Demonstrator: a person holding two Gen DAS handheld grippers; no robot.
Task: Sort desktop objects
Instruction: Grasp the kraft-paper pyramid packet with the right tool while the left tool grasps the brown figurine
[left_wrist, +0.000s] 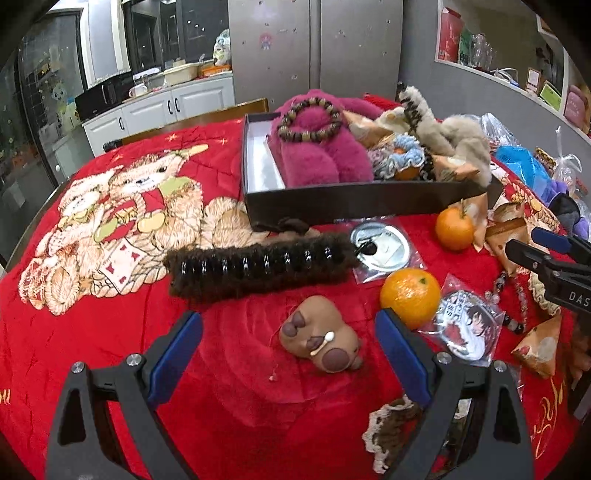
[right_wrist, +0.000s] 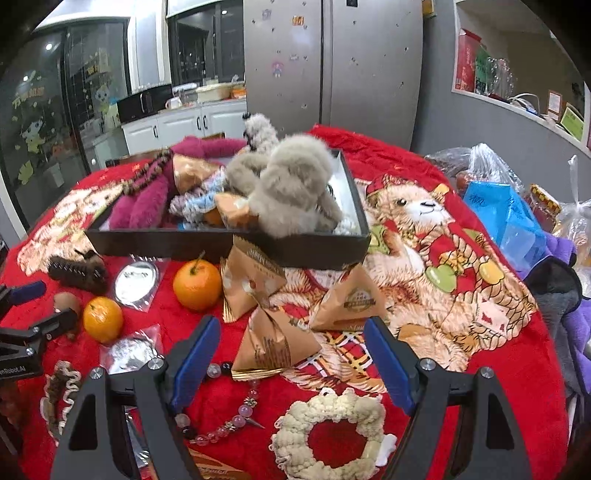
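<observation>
Black left hand-held gripper (left_wrist: 288, 343) spread, right hand-held gripper (right_wrist: 291, 350) spread, body lettered "DAS", "enRobot.AI"

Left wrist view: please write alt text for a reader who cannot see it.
The open left gripper hovers over a brown capybara toy on a red blanket. Beyond lie a dark furry hair clip, two oranges and a black box full of plush items.

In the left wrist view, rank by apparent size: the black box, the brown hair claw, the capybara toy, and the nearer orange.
Largest to smallest, as they look:
1. black box
2. brown hair claw
3. capybara toy
4. nearer orange

The toy lies closest to the camera, so its lead over the orange is unsure.
</observation>
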